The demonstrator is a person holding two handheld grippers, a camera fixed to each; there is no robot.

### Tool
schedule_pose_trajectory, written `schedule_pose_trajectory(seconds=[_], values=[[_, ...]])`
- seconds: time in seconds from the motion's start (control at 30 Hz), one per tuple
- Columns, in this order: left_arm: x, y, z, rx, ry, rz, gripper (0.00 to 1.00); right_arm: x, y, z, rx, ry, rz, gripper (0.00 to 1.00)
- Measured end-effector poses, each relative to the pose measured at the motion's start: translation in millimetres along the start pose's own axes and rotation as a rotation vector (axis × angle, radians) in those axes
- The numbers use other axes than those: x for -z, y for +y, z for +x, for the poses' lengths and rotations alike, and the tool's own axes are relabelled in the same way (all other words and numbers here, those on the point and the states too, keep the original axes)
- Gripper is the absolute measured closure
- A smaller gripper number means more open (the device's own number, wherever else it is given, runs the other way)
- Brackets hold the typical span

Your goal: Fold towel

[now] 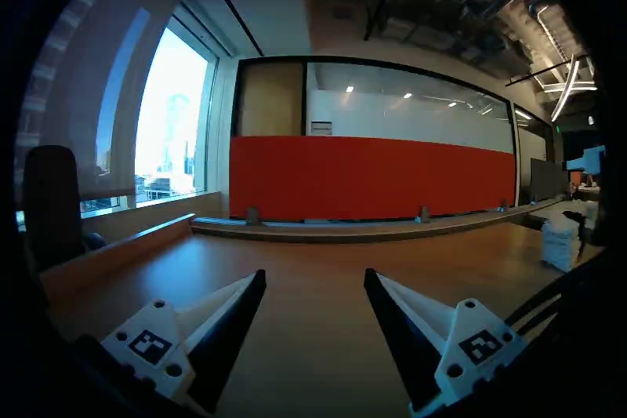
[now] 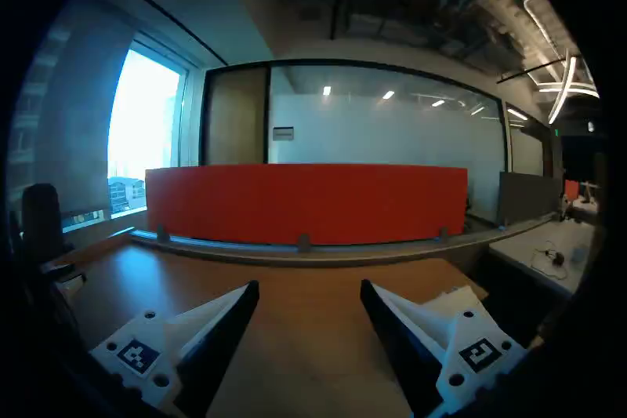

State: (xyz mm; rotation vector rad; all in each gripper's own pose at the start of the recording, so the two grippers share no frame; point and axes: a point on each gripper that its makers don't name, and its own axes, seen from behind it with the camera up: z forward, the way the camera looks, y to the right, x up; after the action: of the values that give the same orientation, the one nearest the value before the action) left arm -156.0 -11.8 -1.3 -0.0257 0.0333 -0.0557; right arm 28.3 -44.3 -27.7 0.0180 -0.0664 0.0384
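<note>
Left hand-held gripper [image 1: 314, 274] spread | right hand-held gripper [image 2: 309, 285] spread | wooden table [image 1: 313, 347] beneath

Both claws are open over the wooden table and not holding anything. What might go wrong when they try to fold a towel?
1. The white towel stack sits far off to the side, seemingly near the edge. A clumsy reach by the left claw might topple it.
2. The right claw hovers close to a corner of the table, so a towel spread there could slip off.
</note>
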Motion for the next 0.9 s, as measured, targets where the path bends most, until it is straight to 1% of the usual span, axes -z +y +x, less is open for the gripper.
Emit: schedule_pose_trajectory(seconds=[0.1, 0.4, 0.6, 0.9], values=[[0.0, 0.2, -3.7, 0.008, 0.003, 0.006, 0.07, -2.2, -4.7, -1.6, 0.010, 0.000, 0.005, 0.00], [-0.1, 1.1, -10.3, 0.006, 0.014, 0.022, 0.07, -5.7, -12.4, -7.0, 0.003, -0.002, 0.022, 0.00], [-1.0, 5.7, -16.0, 0.003, 0.013, 0.021, 0.07, -5.0, -8.0, -7.4, 0.004, -0.002, 0.015, 0.00], [-0.7, 7.7, -25.2, -0.010, 0.005, 0.023, 0.07, -3.9, -3.1, -7.3, 0.002, 0.003, 0.009, 0.00]])
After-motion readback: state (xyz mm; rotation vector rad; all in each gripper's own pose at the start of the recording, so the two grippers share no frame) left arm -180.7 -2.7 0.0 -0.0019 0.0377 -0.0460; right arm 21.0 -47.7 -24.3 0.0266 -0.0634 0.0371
